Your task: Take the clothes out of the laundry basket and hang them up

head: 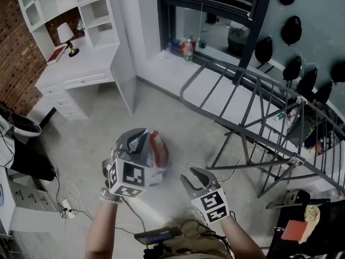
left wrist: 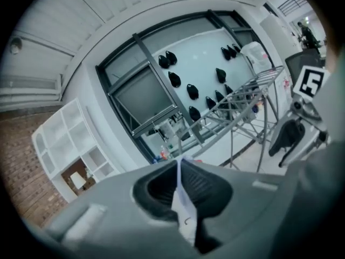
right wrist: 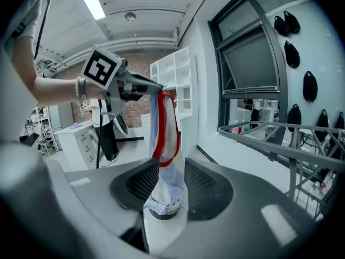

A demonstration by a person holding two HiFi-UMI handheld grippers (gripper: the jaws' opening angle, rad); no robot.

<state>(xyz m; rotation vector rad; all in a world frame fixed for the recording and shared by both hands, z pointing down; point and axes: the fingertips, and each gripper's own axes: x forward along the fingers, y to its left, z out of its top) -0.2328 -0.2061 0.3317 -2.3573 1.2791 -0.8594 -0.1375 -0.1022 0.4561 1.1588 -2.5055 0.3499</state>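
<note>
Left gripper (left wrist: 180, 174) is clamped on a garment (head: 157, 152), held up well left of the drying rack (head: 259, 107). Right gripper (head: 195, 178), nearer the rack, stands released, the cloth in line with its jaws but ungripped. Lifting-out looks done; next, carry the garment across and drape it over a rail.

Overhead, 2 low; shared rack (head: 259, 81)

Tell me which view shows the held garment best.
The right gripper view: the garment hangs full length from the left tongs, blue-white with red trim. The head view shows it bunched from above; the left gripper view shows only a white sliver of it, pinched.
</note>
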